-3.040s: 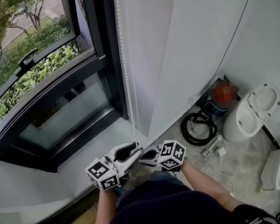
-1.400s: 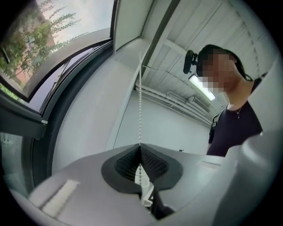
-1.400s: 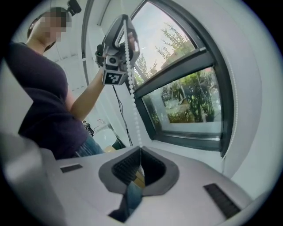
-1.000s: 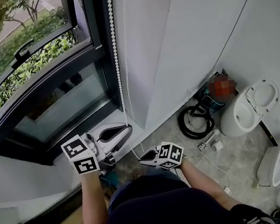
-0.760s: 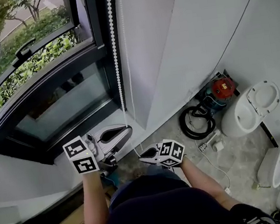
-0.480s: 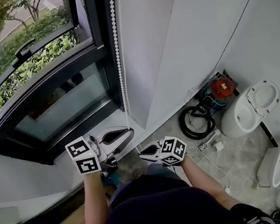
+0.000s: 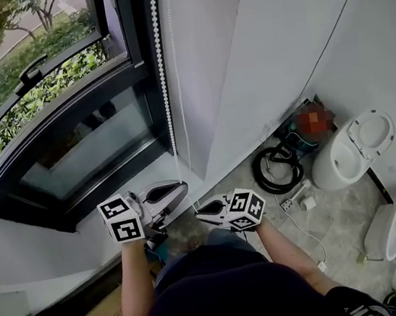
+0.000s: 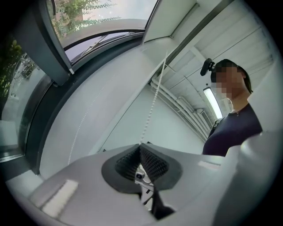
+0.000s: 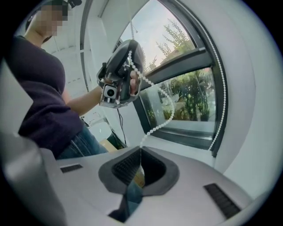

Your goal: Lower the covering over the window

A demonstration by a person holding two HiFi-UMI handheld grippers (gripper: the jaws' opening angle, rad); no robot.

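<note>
Here, a white bead chain [image 7: 162,71] is seen hanging straight down beside the dark window frame [image 7: 146,88], between the glass and a smooth white wall [image 7: 270,48]. It is clamped by the left gripper [image 7: 180,187], whose ribbed black fingers [image 8: 152,163] are shut tight on it above the pale sill [image 7: 64,245]. A slack loop of beads is carried across to the right gripper [image 7: 199,210], just beside the left one, and its fingers are likewise closed on the chain. Leafy shrubs are visible through the glass. On the mottled grey floor [image 7: 338,221], a coiled black hose [image 7: 279,171] and glossy white toilets [image 7: 351,157] are set well apart from the chain.
</note>
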